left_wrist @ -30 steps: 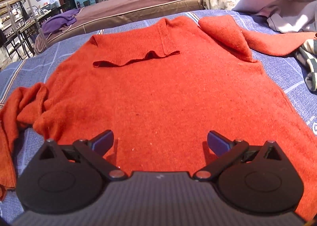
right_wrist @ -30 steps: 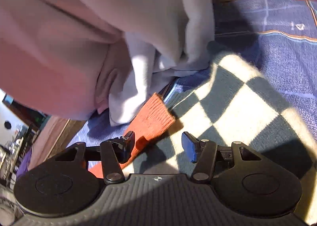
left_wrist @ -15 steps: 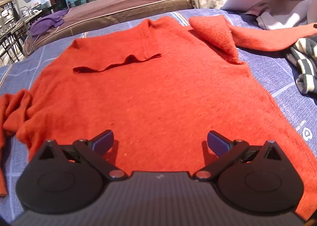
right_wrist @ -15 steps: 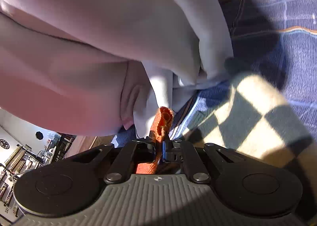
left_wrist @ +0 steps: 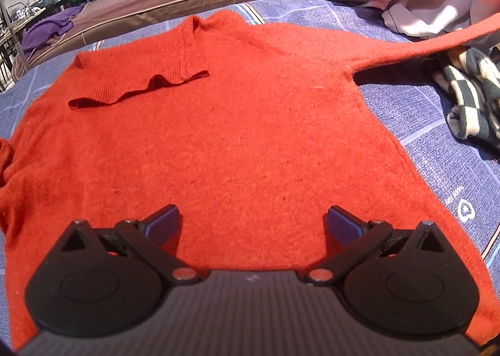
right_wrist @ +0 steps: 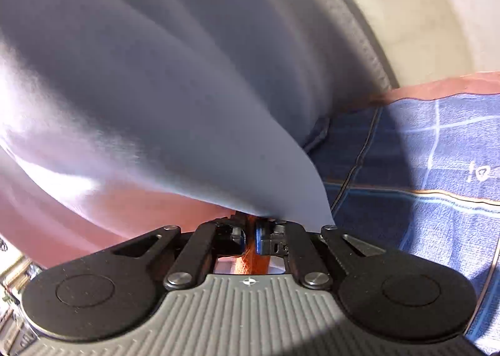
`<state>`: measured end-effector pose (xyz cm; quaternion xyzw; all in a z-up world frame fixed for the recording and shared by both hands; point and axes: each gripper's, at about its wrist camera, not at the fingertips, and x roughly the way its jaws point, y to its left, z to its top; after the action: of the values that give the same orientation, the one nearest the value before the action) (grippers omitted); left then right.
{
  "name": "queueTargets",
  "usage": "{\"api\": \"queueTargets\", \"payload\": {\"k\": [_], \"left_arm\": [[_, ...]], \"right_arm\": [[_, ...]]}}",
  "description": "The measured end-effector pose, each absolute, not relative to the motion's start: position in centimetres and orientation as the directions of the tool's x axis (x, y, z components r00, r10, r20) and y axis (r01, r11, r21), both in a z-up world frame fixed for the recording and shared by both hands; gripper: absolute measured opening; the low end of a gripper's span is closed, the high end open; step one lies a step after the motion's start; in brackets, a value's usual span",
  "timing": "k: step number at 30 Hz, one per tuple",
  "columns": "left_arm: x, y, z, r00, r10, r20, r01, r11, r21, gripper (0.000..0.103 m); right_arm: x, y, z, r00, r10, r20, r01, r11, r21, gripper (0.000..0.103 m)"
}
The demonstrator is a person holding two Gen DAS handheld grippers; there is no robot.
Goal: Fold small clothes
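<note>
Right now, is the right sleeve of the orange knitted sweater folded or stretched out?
Stretched out. The orange knitted sweater's right sleeve runs taut off the body, over the checkered cloth; the right gripper is shut on orange knit.

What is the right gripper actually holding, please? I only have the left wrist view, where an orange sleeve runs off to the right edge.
Observer: The right gripper is shut on the sleeve's end; orange knit shows between its pads.
Operator: Thank you. Is anything lying over that gripper?
Observer: Yes, a pale grey-lilac garment drapes right down onto its fingertips.
Operator: And what is beneath it on the right?
Observer: The blue checked bedcover, with a salmon-coloured border at its far edge.
</note>
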<state>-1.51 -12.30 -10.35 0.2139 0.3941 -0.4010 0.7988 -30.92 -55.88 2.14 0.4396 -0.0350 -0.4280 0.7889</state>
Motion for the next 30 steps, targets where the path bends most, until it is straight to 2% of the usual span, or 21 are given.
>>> {"api": "queueTargets", "payload": {"k": [4, 8, 13, 16, 20, 24, 30], "left_arm": [[-0.6, -11.5, -10.5, 0.359, -0.462, -0.811, 0.778, 0.628, -0.014, 0.103], [-0.3, -10.3, -10.0, 0.37, -0.471, -0.801, 0.768, 0.64, -0.022, 0.103], [0.1, -7.2, -9.4, 0.408, -0.458, -0.79, 0.738, 0.674, -0.01, 0.103], [0.9, -4.2, -9.1, 0.461, -0.431, -0.776, 0.686, 0.728, 0.004, 0.103], [2.8, 1.0, -7.9, 0.567, -0.35, -0.746, 0.573, 0.818, 0.052, 0.103], [5.0, 6.0, -7.1, 0.616, -0.267, -0.741, 0.471, 0.879, 0.074, 0.103], [6.6, 10.8, -7.3, 0.628, -0.193, -0.754, 0.38, 0.922, 0.081, 0.103]], "right_arm": [[-27.8, -53.7, 1.4, 0.719, -0.608, -0.337, 0.592, 0.28, 0.756, 0.01], [-21.3, -50.0, 1.1, 0.81, -0.499, -0.309, 0.535, 0.41, 0.739, 0.011], [-9.1, -44.3, 0.5, 0.902, -0.321, -0.29, 0.43, 0.586, 0.687, 0.011], [-1.0, -39.9, -0.3, 0.945, -0.154, -0.289, 0.317, 0.655, 0.686, 0.011], [9.1, -32.6, -3.2, 0.943, 0.086, -0.321, 0.18, 0.678, 0.712, 0.011], [15.3, -23.8, -3.8, 0.909, 0.242, -0.338, 0.092, 0.677, 0.73, 0.011], [18.3, -16.7, -3.9, 0.857, 0.331, -0.395, 0.051, 0.708, 0.705, 0.011]]}}
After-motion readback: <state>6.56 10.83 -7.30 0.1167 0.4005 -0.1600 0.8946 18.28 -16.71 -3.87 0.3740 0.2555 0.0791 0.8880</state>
